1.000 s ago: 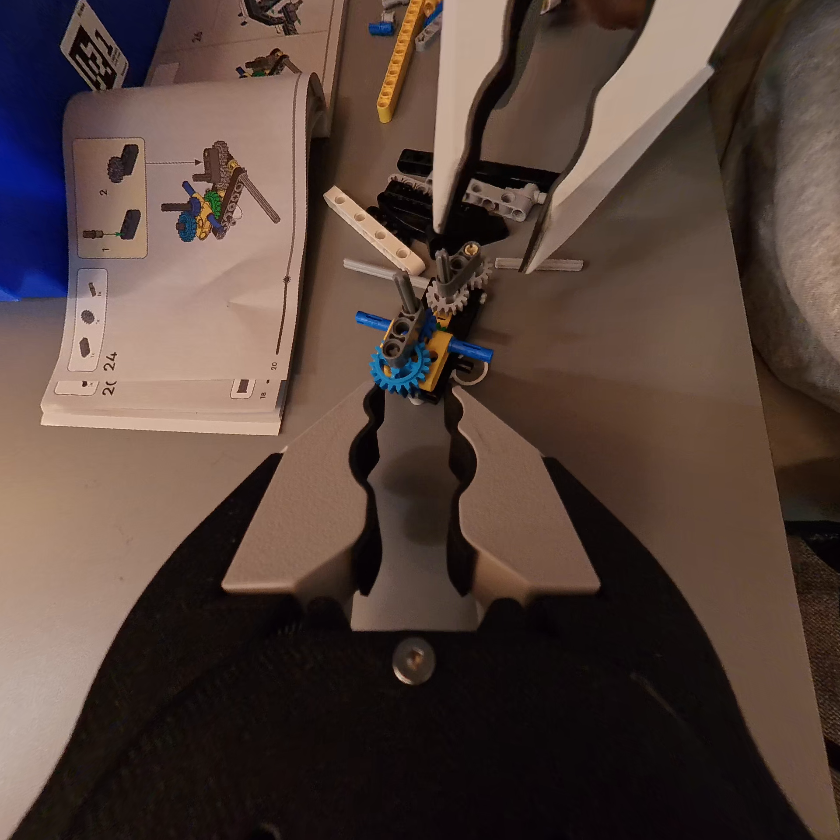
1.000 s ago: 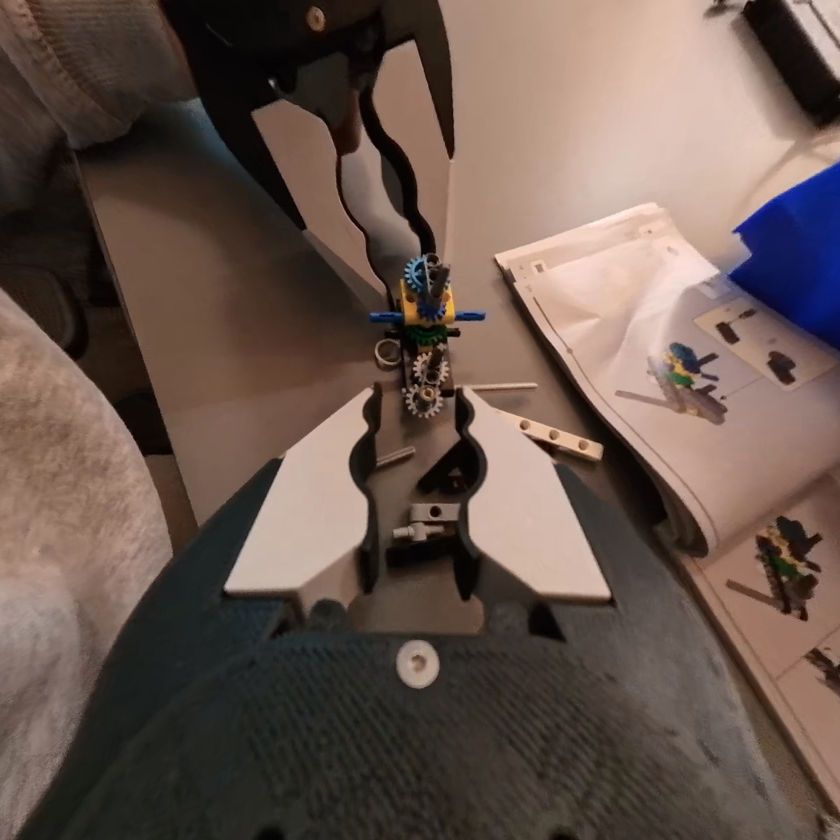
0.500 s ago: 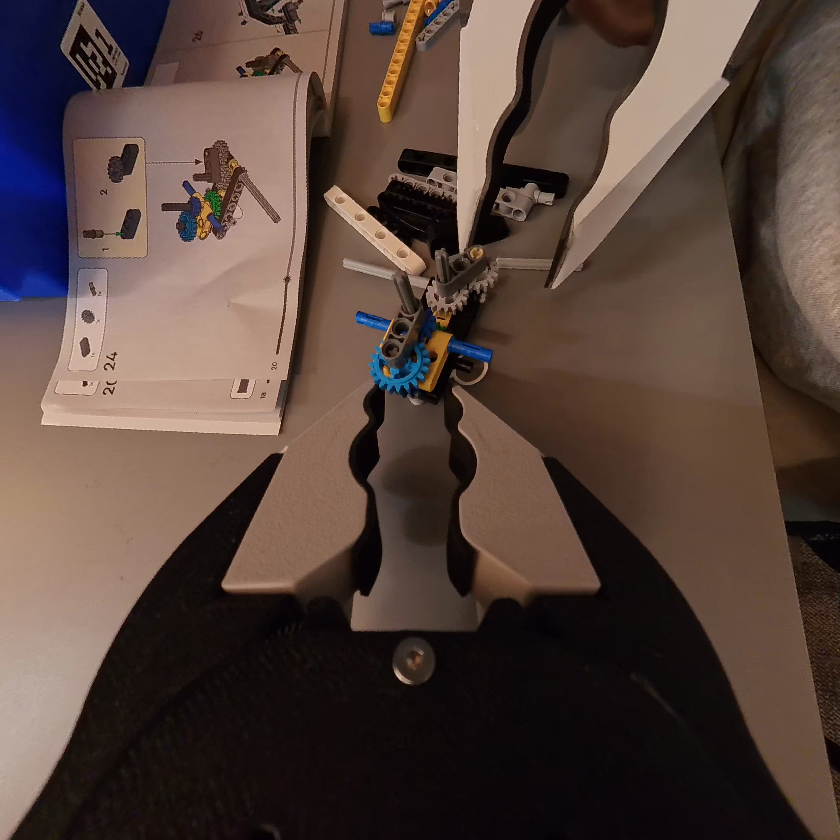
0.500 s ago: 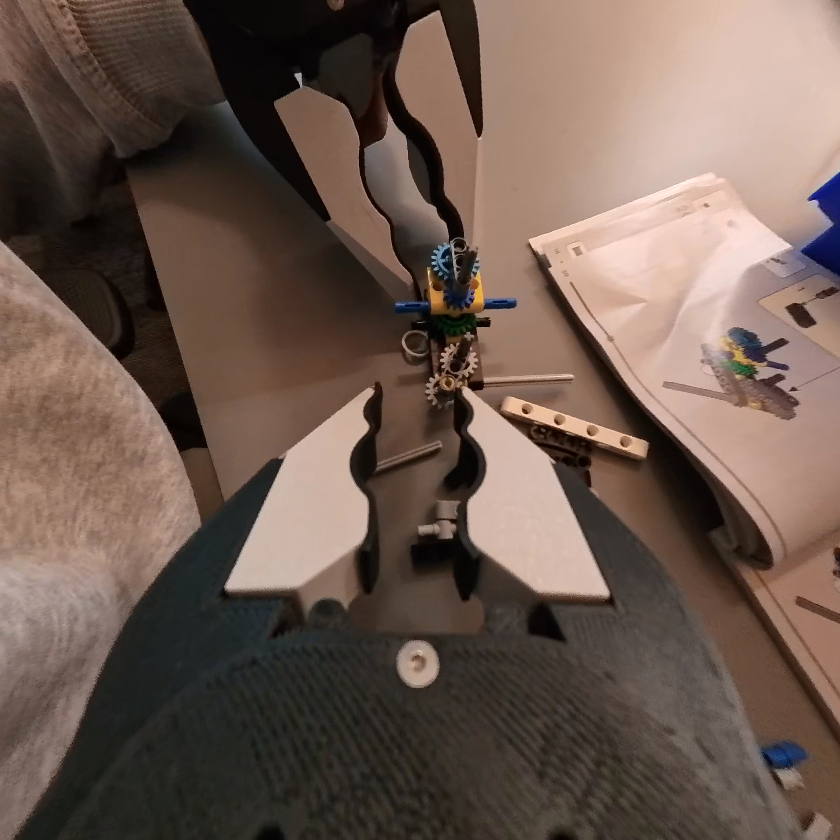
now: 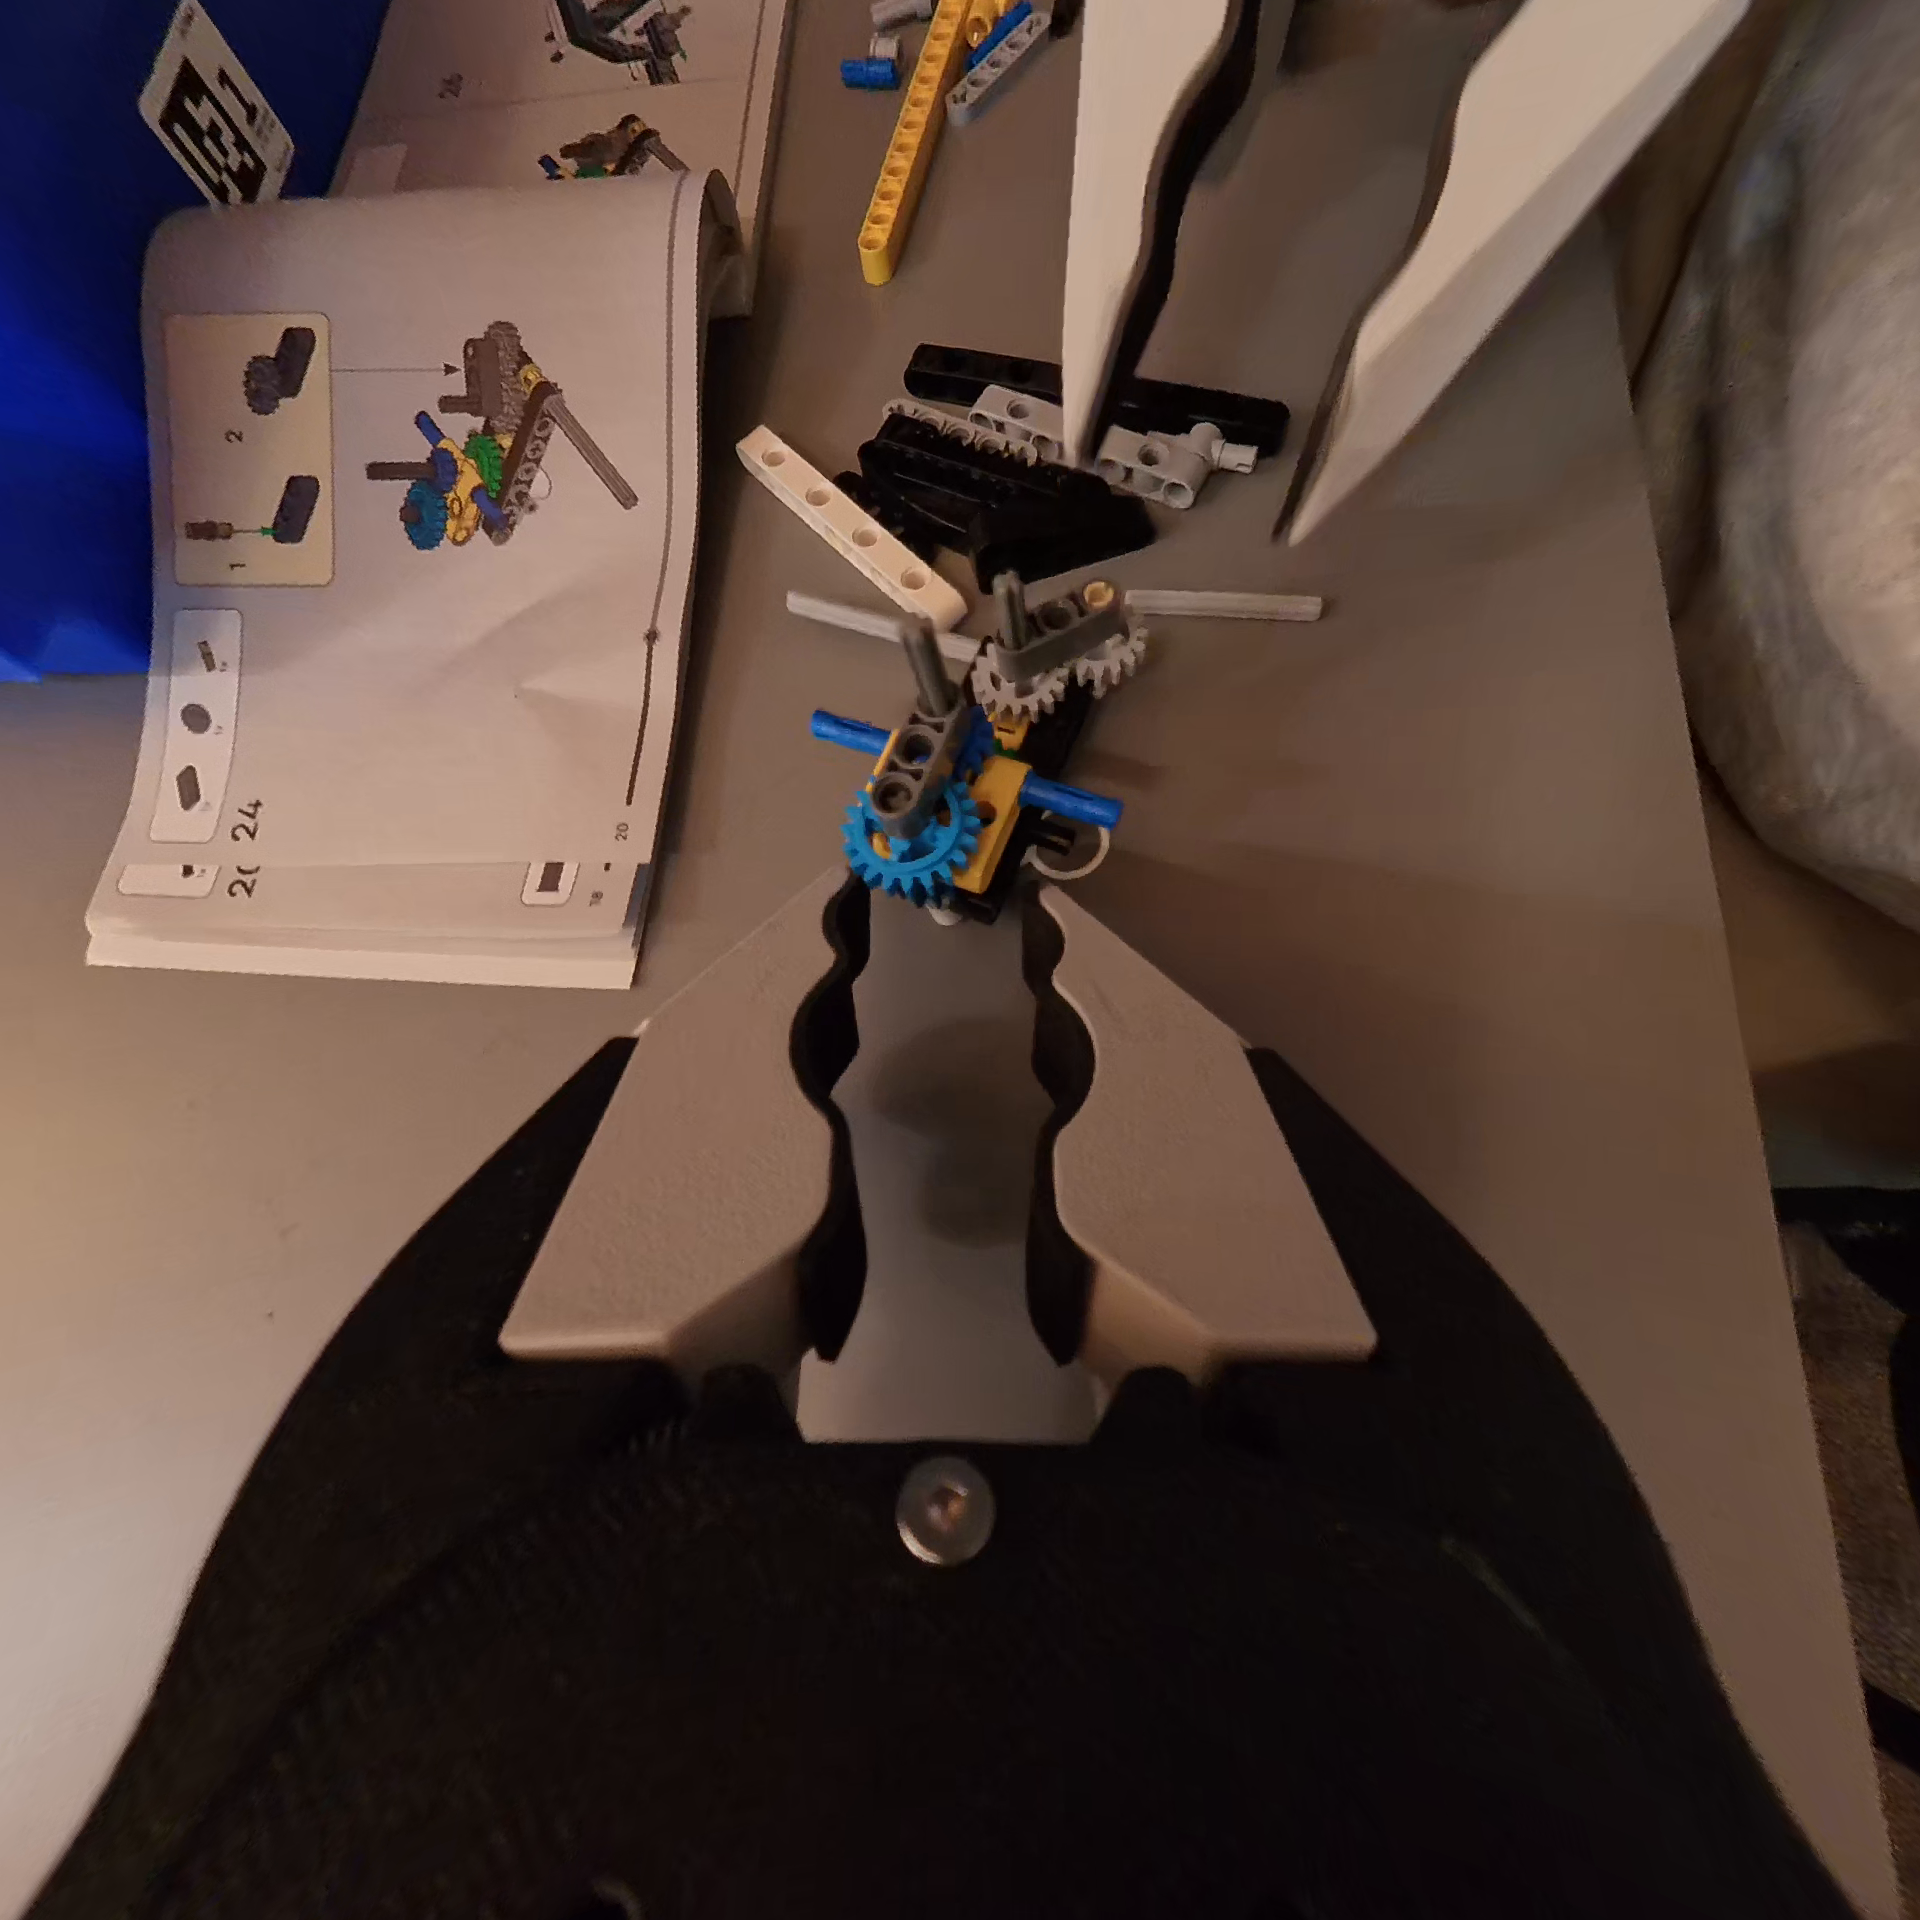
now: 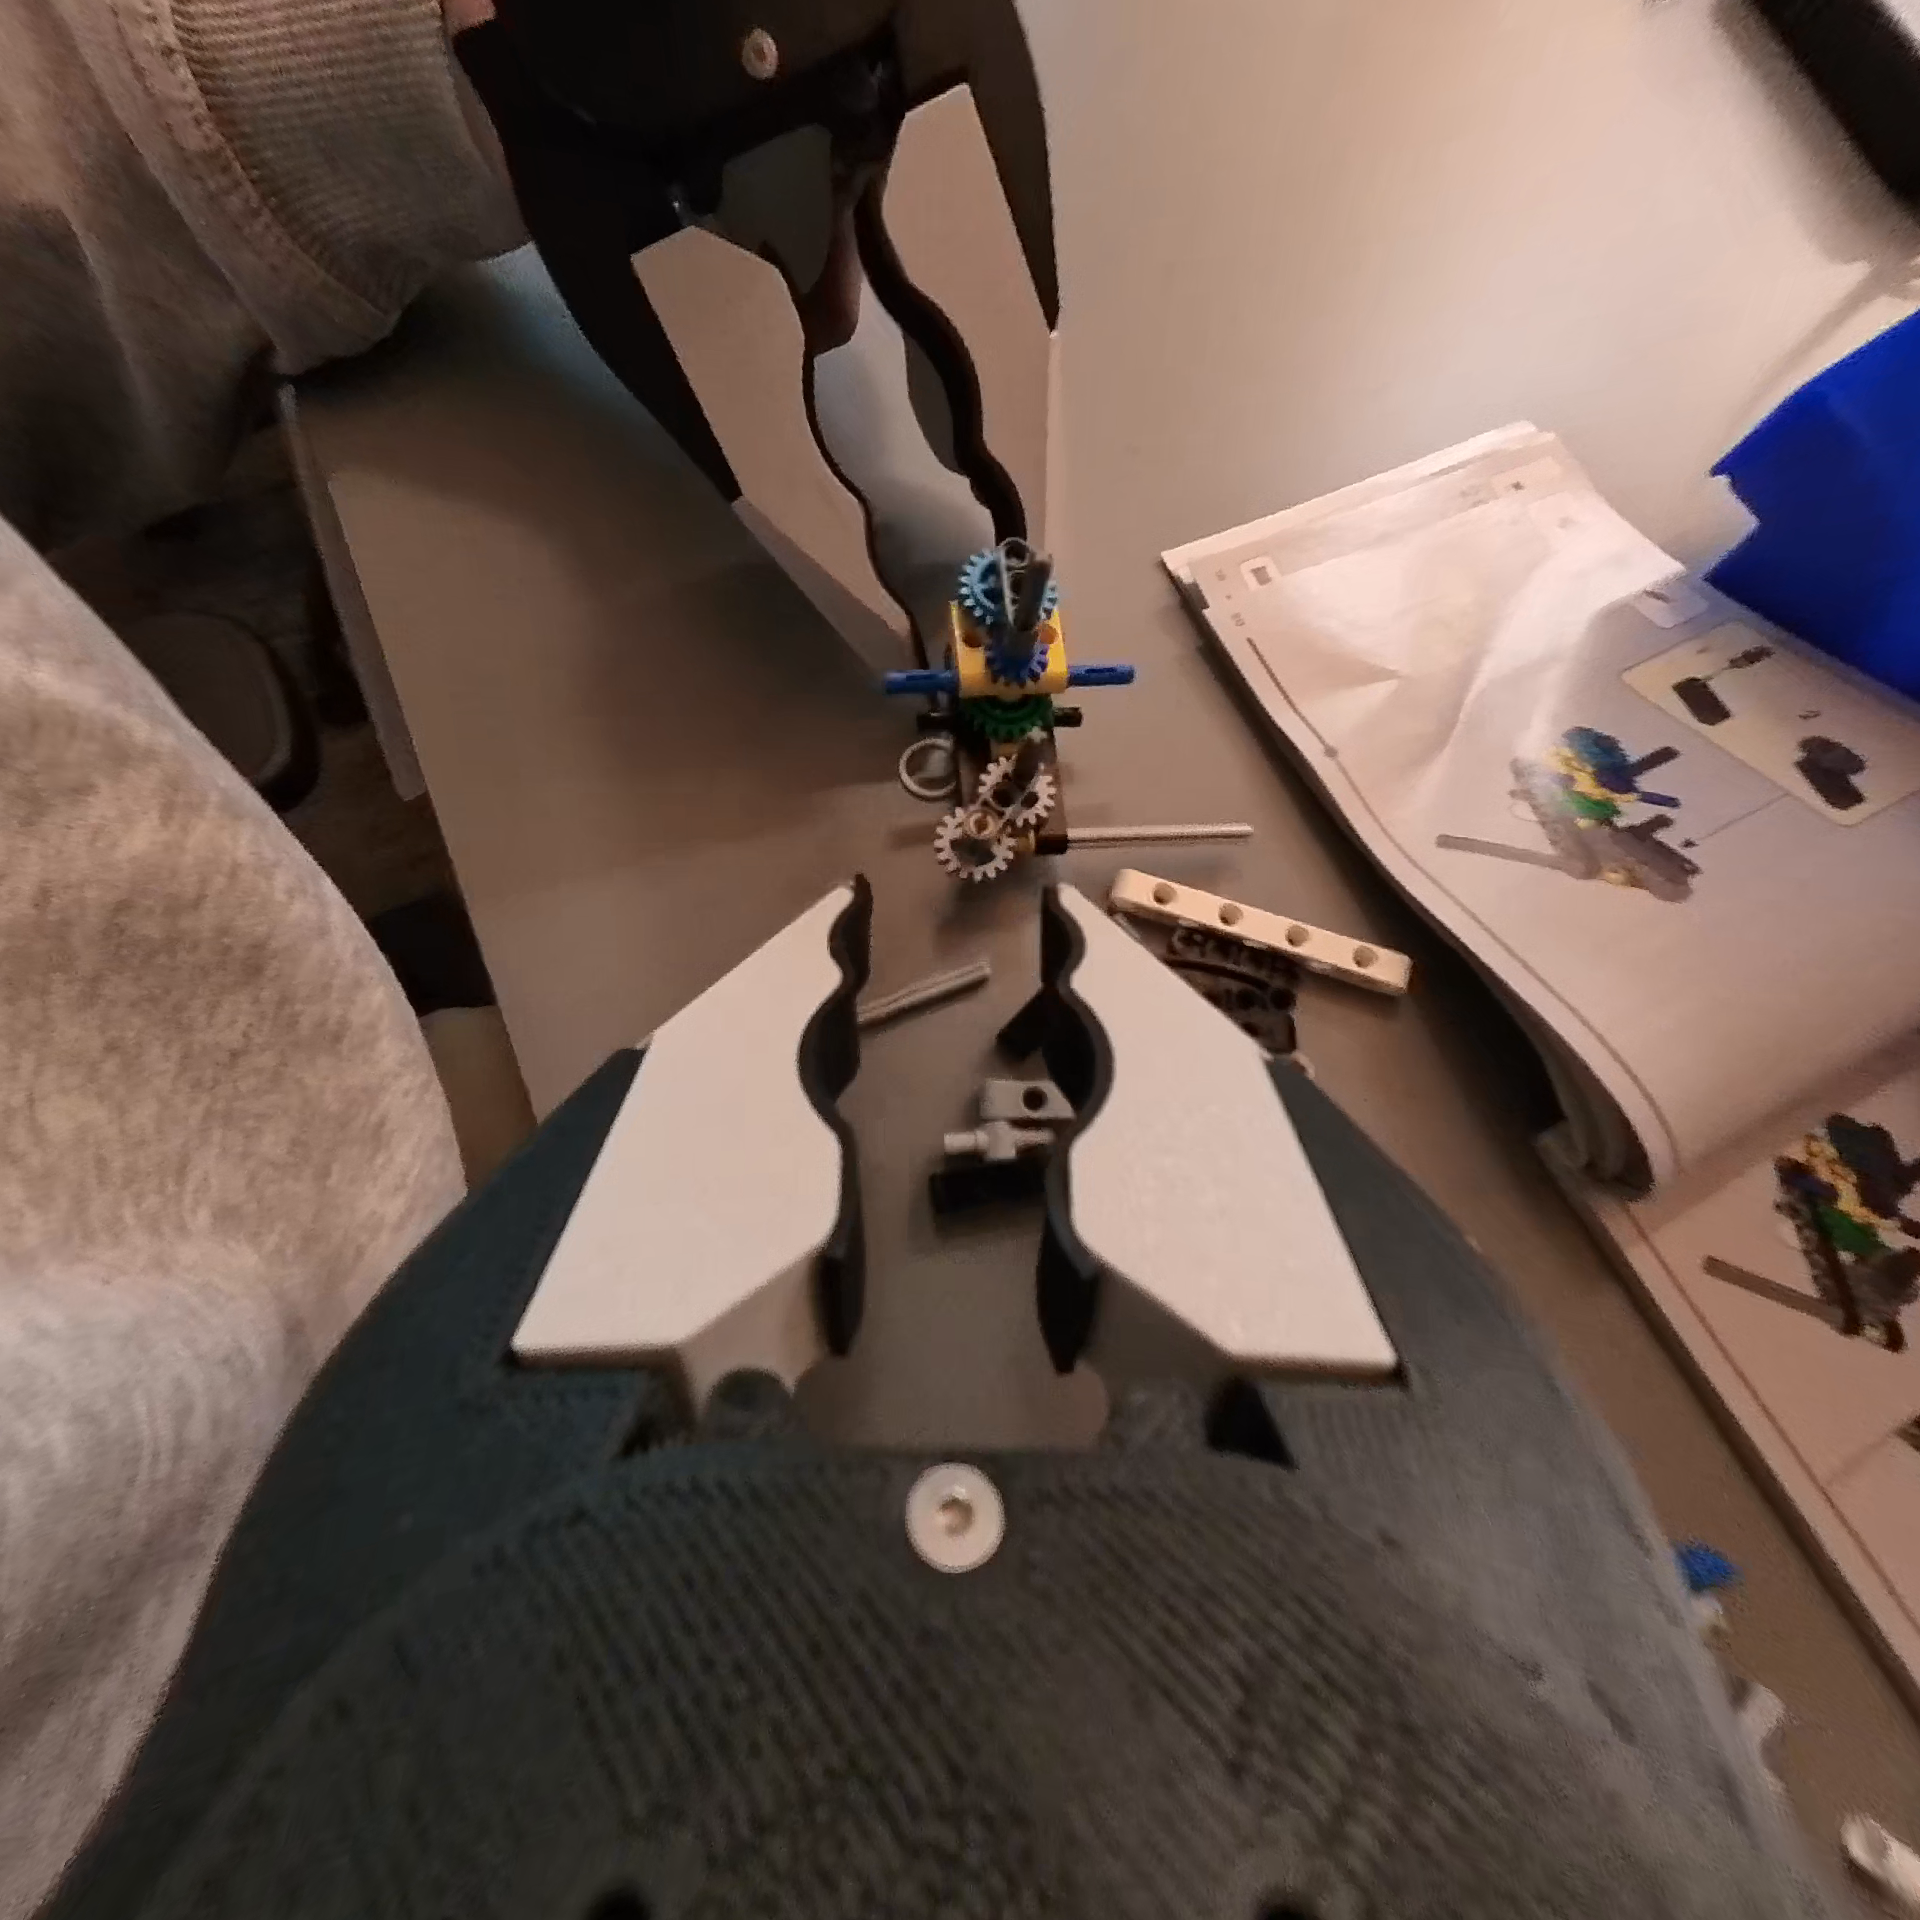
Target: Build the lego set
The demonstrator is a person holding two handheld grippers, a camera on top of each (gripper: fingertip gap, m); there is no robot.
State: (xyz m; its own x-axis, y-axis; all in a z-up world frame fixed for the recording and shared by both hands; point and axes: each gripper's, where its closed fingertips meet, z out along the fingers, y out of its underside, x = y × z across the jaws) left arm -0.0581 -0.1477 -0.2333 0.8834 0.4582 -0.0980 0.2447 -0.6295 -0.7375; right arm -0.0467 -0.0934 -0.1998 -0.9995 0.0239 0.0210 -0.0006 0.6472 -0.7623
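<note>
The small lego assembly (image 5: 966,769), with a blue gear, a yellow block, a blue axle and two grey gears, stands on the grey table. It also shows in the right wrist view (image 6: 1003,717). My left gripper (image 5: 940,899) is open, its tips on either side of the assembly's near end; I cannot tell if they touch it. My right gripper (image 6: 951,894) is open and empty, hovering over the loose parts just short of the grey gears. A grey connector (image 6: 1003,1117) and a black beam (image 6: 977,1190) lie below its fingers. The right gripper (image 5: 1184,499) also shows in the left wrist view.
The open instruction booklet (image 5: 416,582) lies left of the assembly, and a blue bag (image 5: 62,312) lies beyond it. A white beam (image 5: 847,520), black beams (image 5: 997,488), thin grey axles and a yellow beam (image 5: 914,135) lie nearby. The table edge and a grey sleeve (image 6: 156,935) are at the right. Tip to tip, the grippers are about 7 cm apart. The grey connector (image 6: 1003,1117) is about 5 cm from my right fingertips. Look for it in the left wrist view (image 5: 1188,456) too.
My right gripper has shifted sideways and drawn back a little from the assembly, still open. My left gripper and the assembly have not moved.
</note>
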